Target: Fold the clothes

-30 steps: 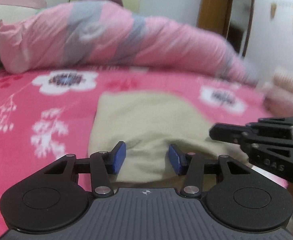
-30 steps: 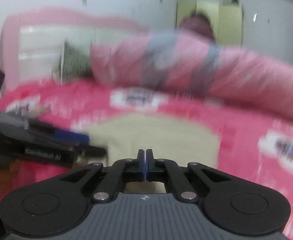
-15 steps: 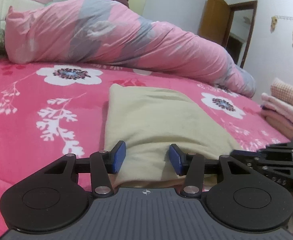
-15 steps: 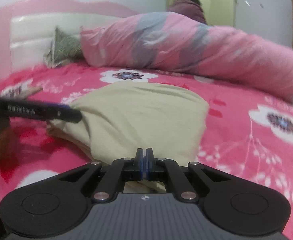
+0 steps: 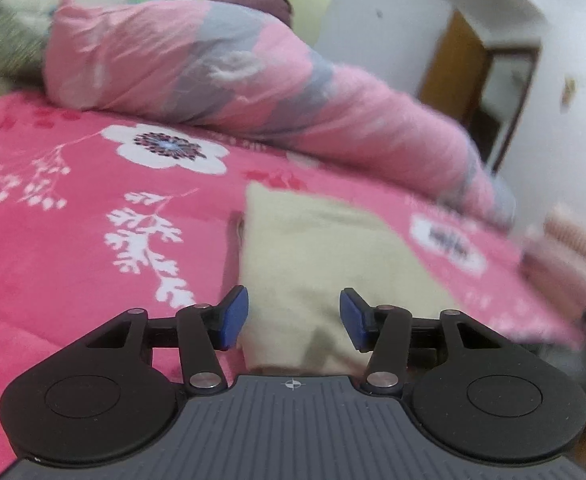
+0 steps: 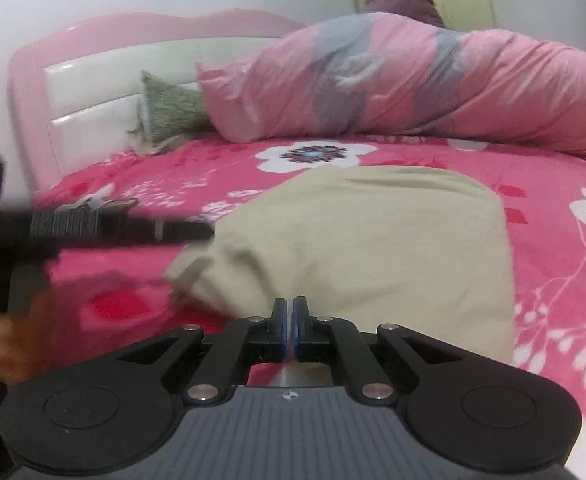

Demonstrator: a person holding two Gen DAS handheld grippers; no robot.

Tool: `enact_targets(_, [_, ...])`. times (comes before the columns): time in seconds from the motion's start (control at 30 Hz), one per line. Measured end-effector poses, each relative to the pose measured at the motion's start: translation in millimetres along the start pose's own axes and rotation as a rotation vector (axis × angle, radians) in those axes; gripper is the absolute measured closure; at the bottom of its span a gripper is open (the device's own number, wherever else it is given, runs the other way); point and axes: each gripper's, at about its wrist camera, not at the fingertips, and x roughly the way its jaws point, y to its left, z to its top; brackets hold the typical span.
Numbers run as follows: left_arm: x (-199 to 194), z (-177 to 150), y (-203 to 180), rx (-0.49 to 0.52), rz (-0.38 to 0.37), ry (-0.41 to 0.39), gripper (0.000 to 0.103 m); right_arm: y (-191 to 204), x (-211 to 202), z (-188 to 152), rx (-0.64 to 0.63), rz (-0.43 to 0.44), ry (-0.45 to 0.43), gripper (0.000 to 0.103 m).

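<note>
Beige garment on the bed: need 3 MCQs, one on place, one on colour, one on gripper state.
1. Where does the beige garment lie?
A. on the pink floral bedspread
B. on the headboard
C. on the floor

2. What colour are the pads of the left gripper?
A. red
B. blue
C. white

3. How do the jaws of the right gripper stand?
A. wide apart
B. around a pillow
C. closed together

Answers: 1 A, the bedspread shows around the garment's sides; 2 B, both pads show blue in the left wrist view; 3 C, its pads meet with hardly a gap.
</note>
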Motion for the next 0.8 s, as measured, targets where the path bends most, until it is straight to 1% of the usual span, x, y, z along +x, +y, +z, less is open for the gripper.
enact_targets(0.03, [-3,4,0,-0.004,-0.005,-0.019,0.052,0,-3,-2,0.018,0.009,0.007,0.101])
enact_targets(0.1, [-1,11,-7,0.033,-0.020,-0.045,0.051,-1,-6,-6,0.029,0.005,0.042,0.101])
enact_targets(0.2, [17,15,-27,0.137,-0.028,-0.034,0.051,-4,-20,-3,0.039,-0.012,0.018,0.100])
enact_targets(0.27, [29,13,-41,0.221,-0.025,-0.025,0.051,-10,-39,8,0.085,0.026,-0.048,0.100])
enact_targets(0.33, [43,6,-51,0.308,-0.001,0.000,0.051,-16,-52,20,0.092,0.006,-0.111,0.101])
enact_targets(0.4, [54,-3,-56,0.377,0.041,0.047,0.051,-23,-65,32,0.097,-0.015,-0.173,0.101])
enact_targets(0.43, [55,-10,-58,0.404,0.054,0.058,0.051,-28,-65,38,0.094,-0.035,-0.185,0.100])
enact_targets(0.53, [45,-19,-56,0.431,0.049,0.036,0.051,-46,-63,56,0.084,-0.096,-0.217,0.100])
enact_targets(0.6, [42,-20,-52,0.418,0.037,0.036,0.051,-61,-49,70,0.100,-0.129,-0.186,0.100])
enact_targets(0.73, [43,-22,-48,0.407,0.022,0.028,0.051,-98,14,90,0.108,-0.128,-0.044,0.100])
enact_targets(0.8, [42,-25,-48,0.413,0.019,0.016,0.051,-118,51,99,0.102,-0.112,0.024,0.100])
